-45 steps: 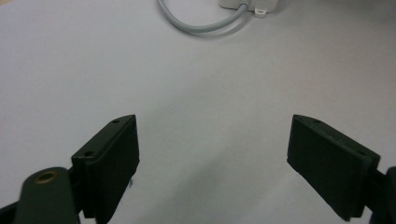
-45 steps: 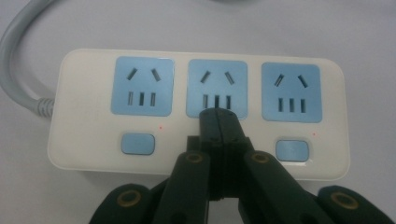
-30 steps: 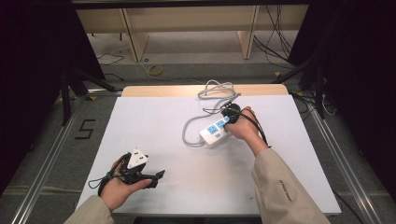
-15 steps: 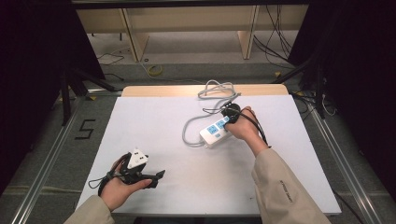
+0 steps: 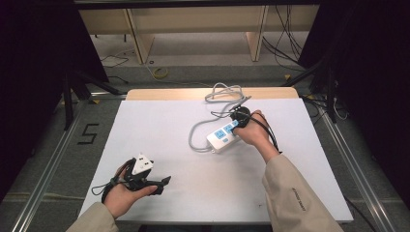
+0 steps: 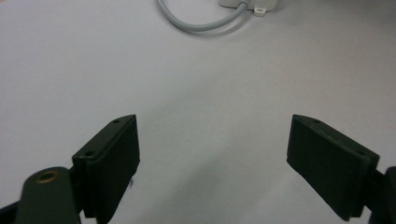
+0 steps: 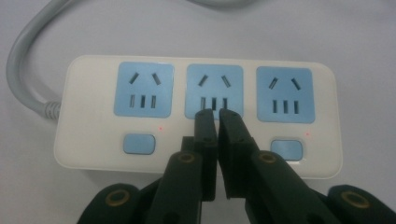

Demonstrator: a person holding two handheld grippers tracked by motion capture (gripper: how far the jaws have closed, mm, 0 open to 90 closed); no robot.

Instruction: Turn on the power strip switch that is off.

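Power strip point(image 5: 223, 137): a white block with three blue sockets, lying flat on the white table point(image 5: 164, 121) a little toward two o'clock from the table's middle. In the right gripper view it point(image 7: 196, 114) shows three blue socket faces in a row; a blue button sits under the left socket and another under the right one, with small red dots near them.

Cord point(image 5: 200, 130): grey, leaving the strip's near-left end, looping out toward nine o'clock, then running back to twelve o'clock, where it piles up in loose coils at the far edge of the table. A bend of it point(image 6: 198, 23) shows at the top of the left gripper view.

Right gripper point(image 5: 240, 117): held in the right hand point(image 5: 256, 135) at the two o'clock end of the strip. Its tips point(image 7: 217, 114) rest over the middle socket's lower edge, above where the middle button would be. The jaws stand almost together with a thin slit between them and nothing in it; they have just been opening slightly.

Left gripper point(image 5: 164, 182): held in the left hand point(image 5: 126, 191) near the table's seven o'clock corner, well apart from the strip. Its jaws point(image 6: 212, 163) are spread wide over bare table, holding nothing.
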